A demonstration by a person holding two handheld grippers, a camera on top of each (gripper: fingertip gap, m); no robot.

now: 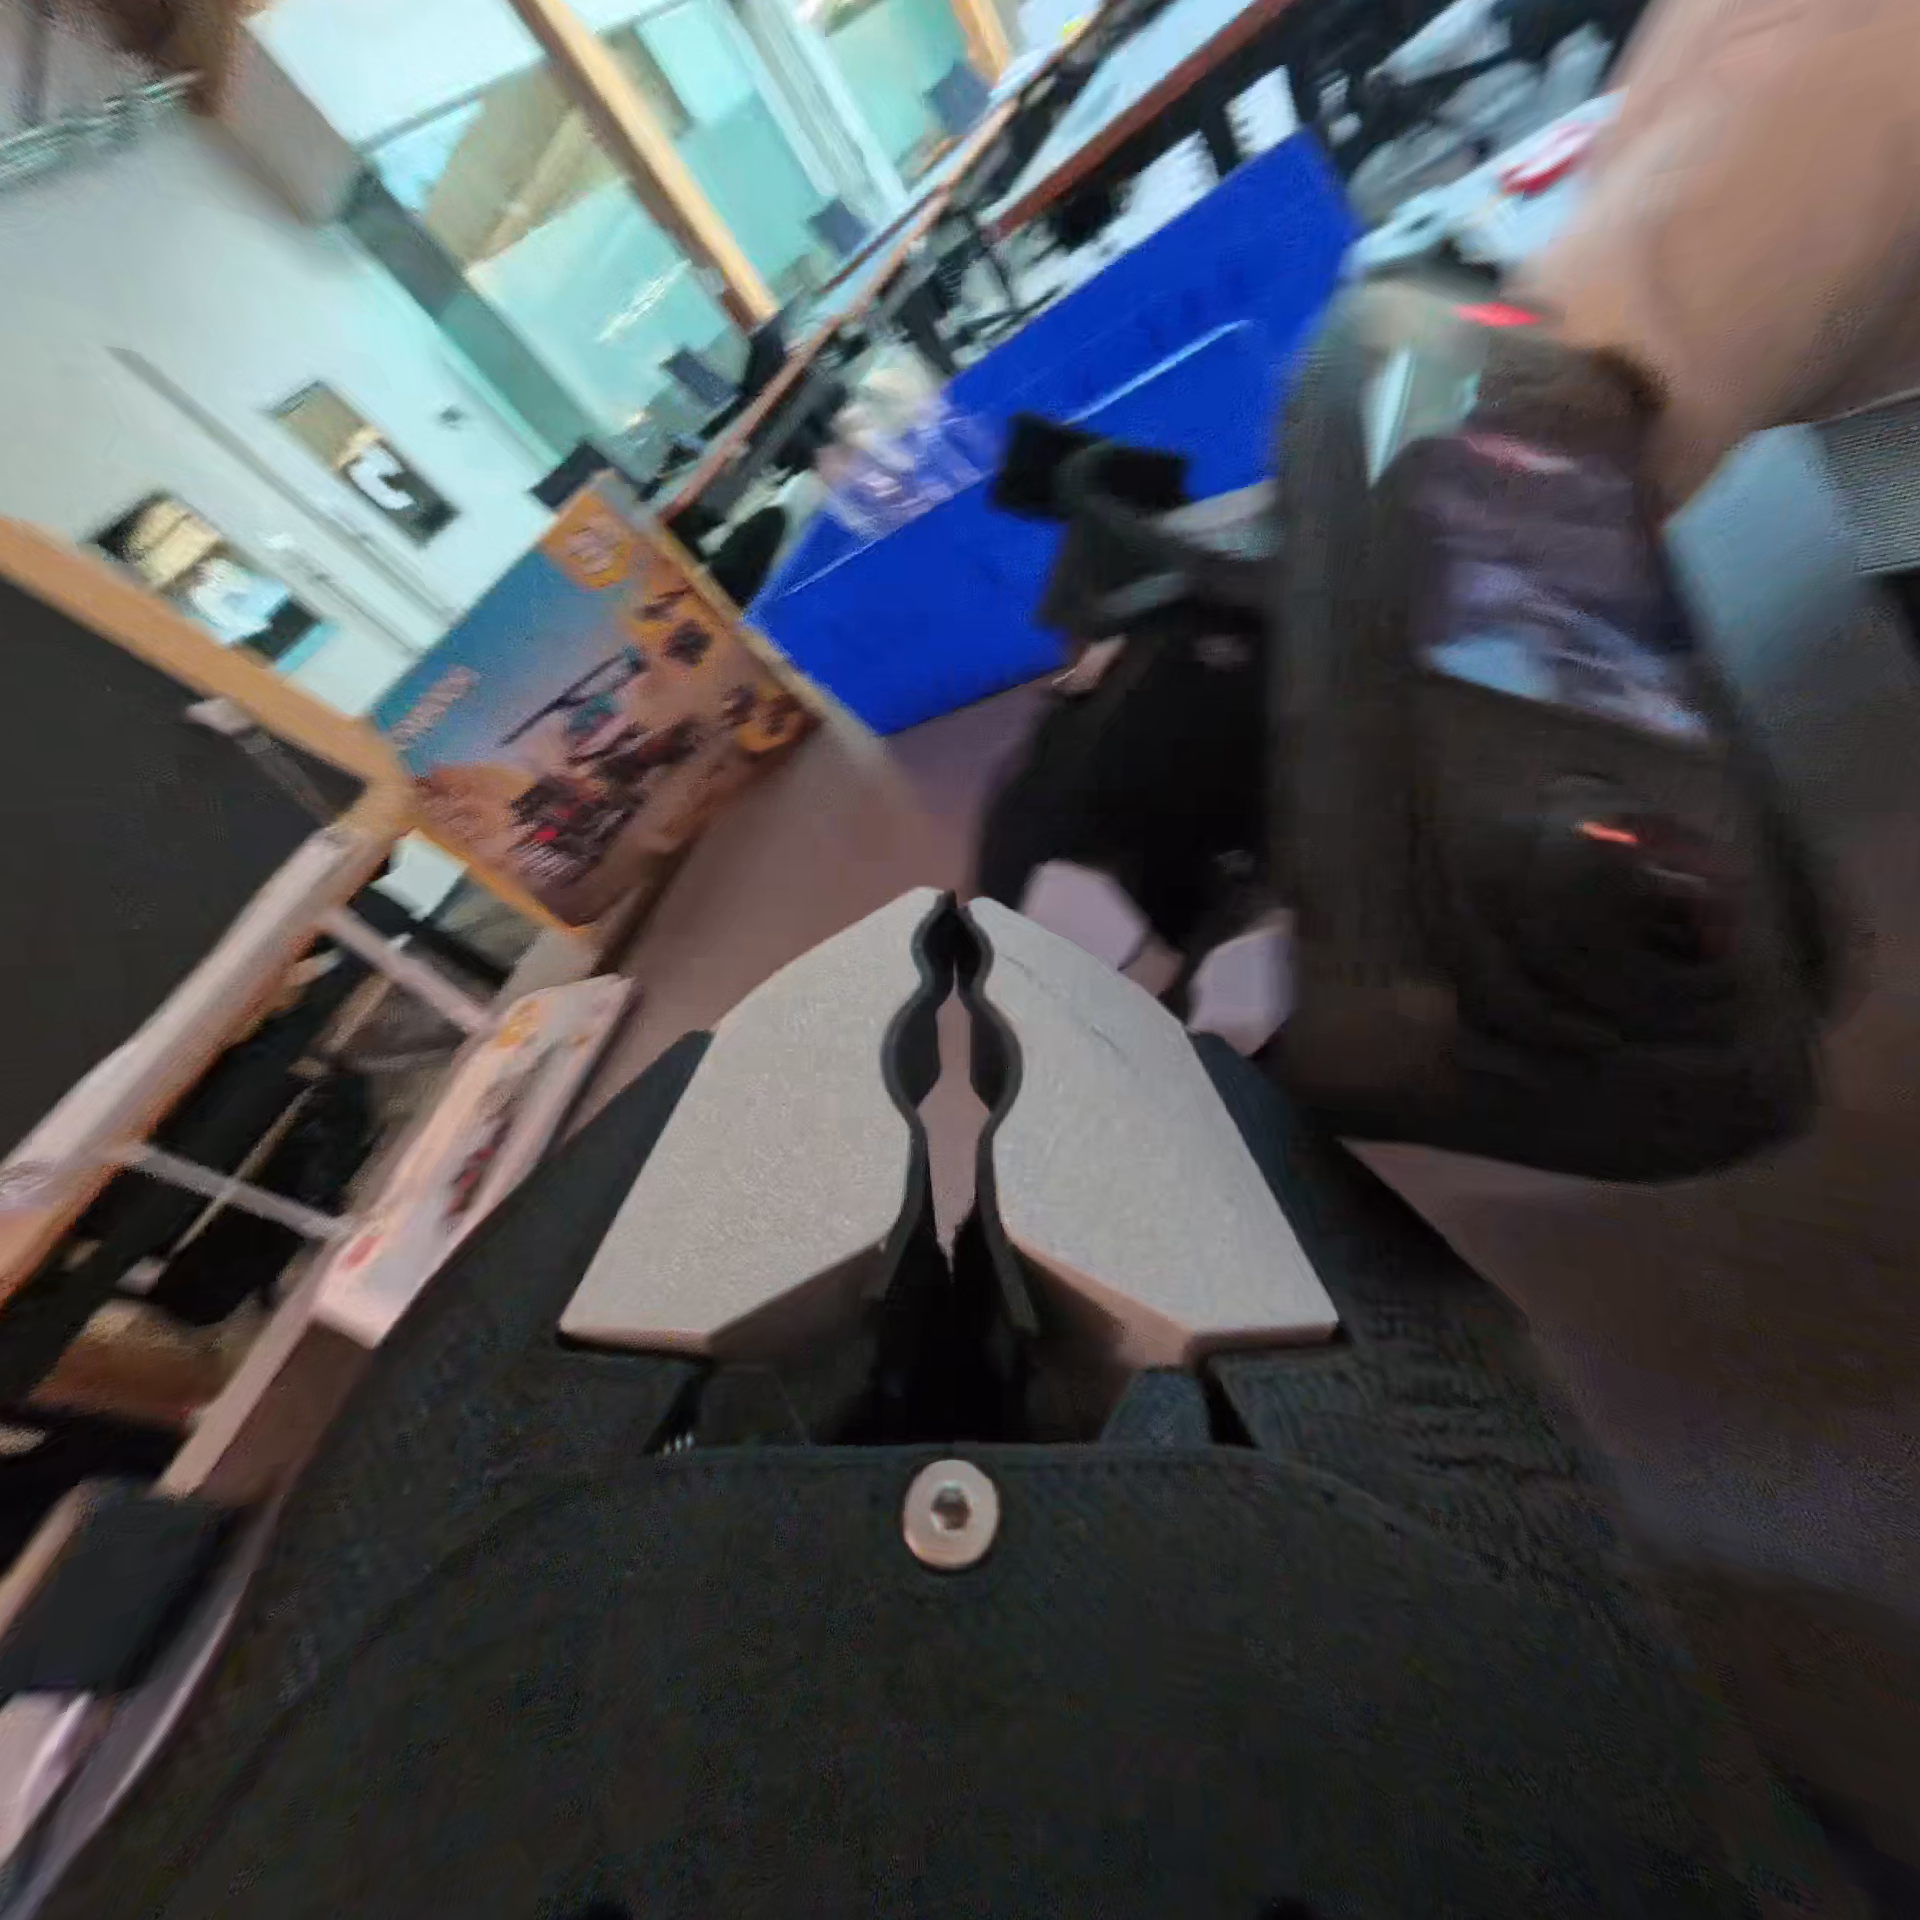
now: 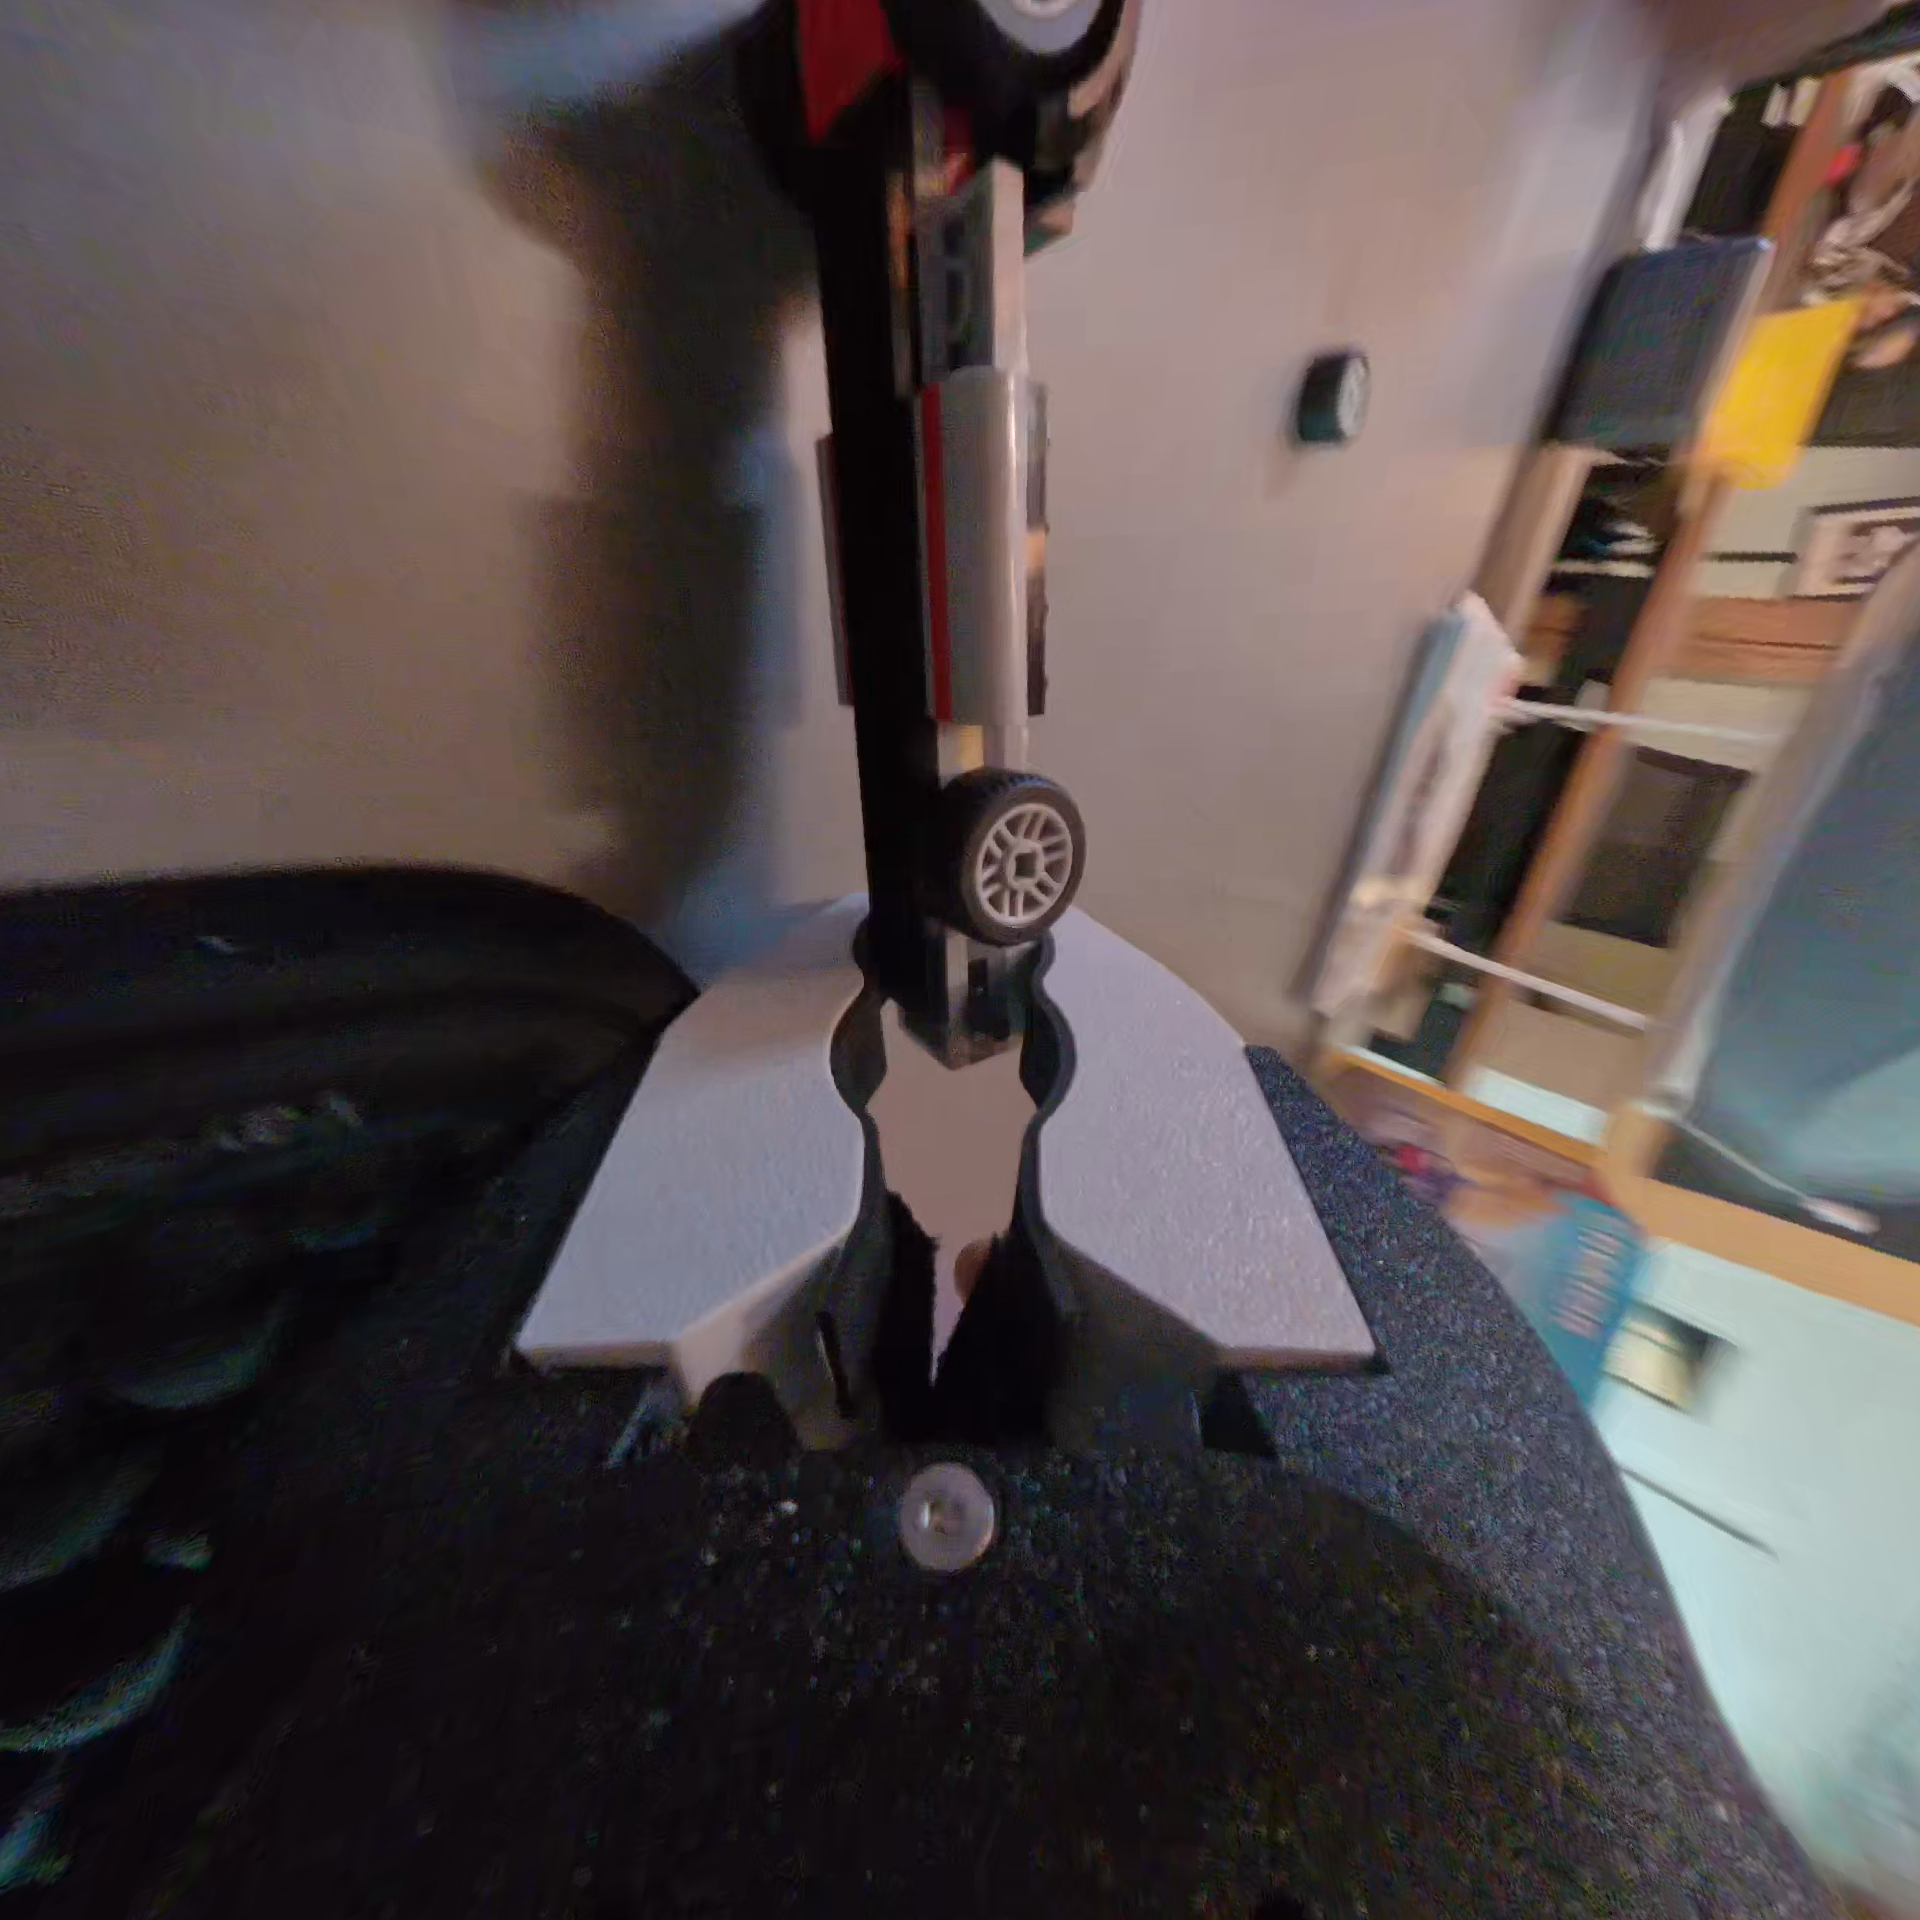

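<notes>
right gripper [image 2: 951,997] has its jaws pinched on the tail end of a brick-built toy car [image 2: 935,540], black chassis with grey and red panels, running up the centre of the frame, spoked wheel [image 2: 1023,857] sitting just above the fingertips. It's a shallow end grip, so I'd keep the wrist steady. A loose wheel [image 2: 1330,400] lies on the table, upper right. left gripper [image 1: 954,925] is fully closed on nothing, pointed at a blurry printed box [image 1: 582,717] left of centre

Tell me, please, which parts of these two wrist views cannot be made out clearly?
- Toy brick car in the right claw: its far end is cut off by the top edge of the right wrist view.
- Other gripper, left wrist view: motion blur hides its fingers.
- Picture box, left wrist view: artwork too blurred to make out.
- Shelving, right wrist view: contents smeared.
</notes>
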